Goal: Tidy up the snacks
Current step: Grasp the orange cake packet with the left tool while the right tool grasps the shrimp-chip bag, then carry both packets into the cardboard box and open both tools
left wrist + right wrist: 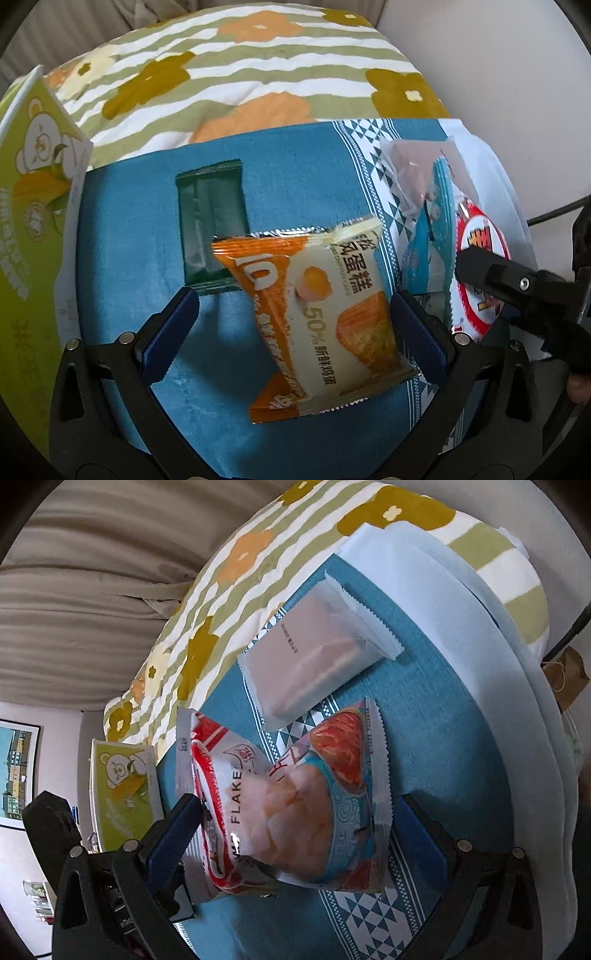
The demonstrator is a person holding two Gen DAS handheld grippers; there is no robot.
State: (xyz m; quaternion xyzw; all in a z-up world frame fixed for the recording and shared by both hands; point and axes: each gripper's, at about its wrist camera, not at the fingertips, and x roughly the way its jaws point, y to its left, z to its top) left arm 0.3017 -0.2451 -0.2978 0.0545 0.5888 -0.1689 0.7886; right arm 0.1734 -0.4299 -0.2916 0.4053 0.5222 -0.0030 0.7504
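My left gripper (295,317) is open, its blue pads either side of an orange and cream cake packet (317,317) lying on the blue cloth (122,229). A dark green packet (210,225) lies just beyond it. My right gripper (295,834) is open around a blue shrimp-chip packet (332,812) that overlaps a red and white flake packet (218,782). A translucent white packet (314,653) lies farther off. In the left wrist view the right gripper's black finger (517,284) lies over the red and white packet (476,258).
A green carton with a bear picture (33,206) stands at the left edge of the cloth; it also shows in the right wrist view (125,794). A flowered striped quilt (258,66) lies behind. White cloth (461,635) edges the right side.
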